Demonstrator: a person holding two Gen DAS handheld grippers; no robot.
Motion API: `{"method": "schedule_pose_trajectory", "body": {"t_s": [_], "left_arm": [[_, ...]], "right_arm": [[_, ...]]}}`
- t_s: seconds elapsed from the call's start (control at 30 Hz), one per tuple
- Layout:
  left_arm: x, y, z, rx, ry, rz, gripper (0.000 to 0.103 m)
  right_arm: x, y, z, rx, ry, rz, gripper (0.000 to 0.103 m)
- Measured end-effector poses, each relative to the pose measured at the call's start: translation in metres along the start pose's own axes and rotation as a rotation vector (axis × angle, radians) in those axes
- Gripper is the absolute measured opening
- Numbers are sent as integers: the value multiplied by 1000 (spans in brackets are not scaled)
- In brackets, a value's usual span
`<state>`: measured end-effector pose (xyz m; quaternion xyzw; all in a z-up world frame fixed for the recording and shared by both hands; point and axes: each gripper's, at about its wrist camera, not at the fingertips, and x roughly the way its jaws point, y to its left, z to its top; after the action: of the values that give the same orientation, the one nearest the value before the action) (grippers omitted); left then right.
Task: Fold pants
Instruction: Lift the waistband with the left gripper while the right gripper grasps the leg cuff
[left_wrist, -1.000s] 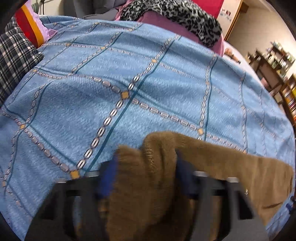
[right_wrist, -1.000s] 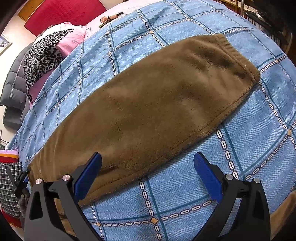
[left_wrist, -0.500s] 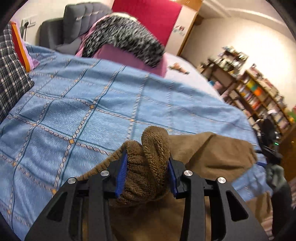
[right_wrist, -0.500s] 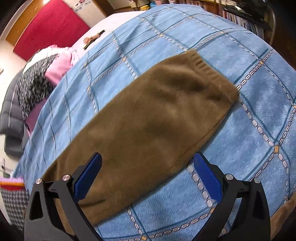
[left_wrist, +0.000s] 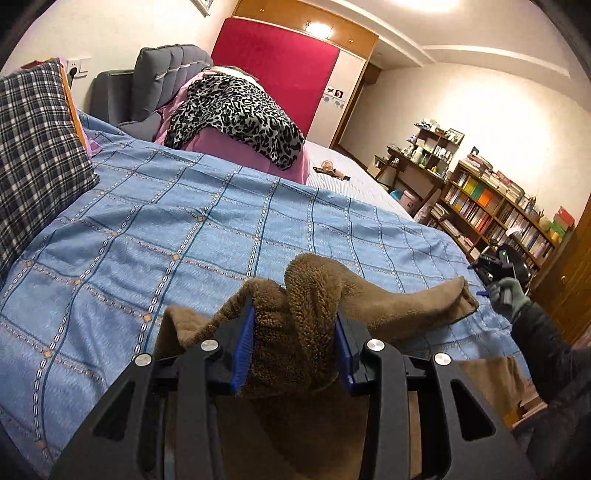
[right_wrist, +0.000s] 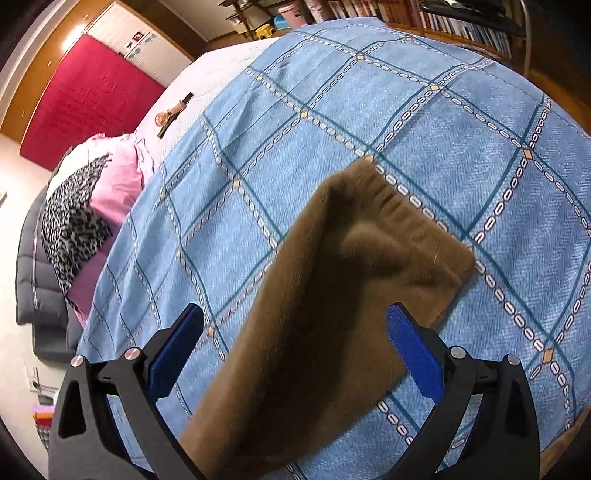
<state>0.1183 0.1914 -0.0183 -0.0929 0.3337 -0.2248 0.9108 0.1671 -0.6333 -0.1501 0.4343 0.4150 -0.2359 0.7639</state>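
Note:
The brown fleece pants (left_wrist: 306, 295) lie on the blue checked bedspread (left_wrist: 166, 229). My left gripper (left_wrist: 293, 343) is shut on a bunched end of the pants and holds it lifted above the bed. The pants stretch from it to the right, their far end (left_wrist: 454, 299) near my right hand. In the right wrist view the pants (right_wrist: 332, 295) run between the fingers of my right gripper (right_wrist: 295, 347), which is open and does not pinch them. The ribbed end (right_wrist: 413, 229) rests on the bedspread (right_wrist: 332, 129).
A plaid pillow (left_wrist: 33, 155) lies at the left. A leopard-print cloth (left_wrist: 236, 110) over pink bedding sits at the bed's head, also in the right wrist view (right_wrist: 74, 221). Bookshelves (left_wrist: 498, 210) stand at the right. A small object (right_wrist: 173, 112) lies on the white sheet.
My left gripper has lifted the pants end up off the bed and tilted toward the room. The pants have been drawn in, so they now pass between the right gripper's open fingers.

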Motion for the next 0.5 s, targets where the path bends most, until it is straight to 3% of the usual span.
{"method": "schedule_pose_trajectory", "body": {"t_s": [0.13,0.27,0.33,0.43,0.5], "left_arm": [[-6,-1,-11,-9,3,8,38],[-2,7,-12,-40,5,17,38],[0,8,-11,-46,4,19,38],[0,7,-10,-42,1,17,38],[0,6,-9,-36,3,22,38]], "right_arm": [[12,9,12,-37,5,-55,100],[37,20,21,-43,54,-74,83],[48,23,21,-33,78,-83,80],[72,26,22,-38,106,-197,79],[85,23,22,-35,118,-259,72]]}}
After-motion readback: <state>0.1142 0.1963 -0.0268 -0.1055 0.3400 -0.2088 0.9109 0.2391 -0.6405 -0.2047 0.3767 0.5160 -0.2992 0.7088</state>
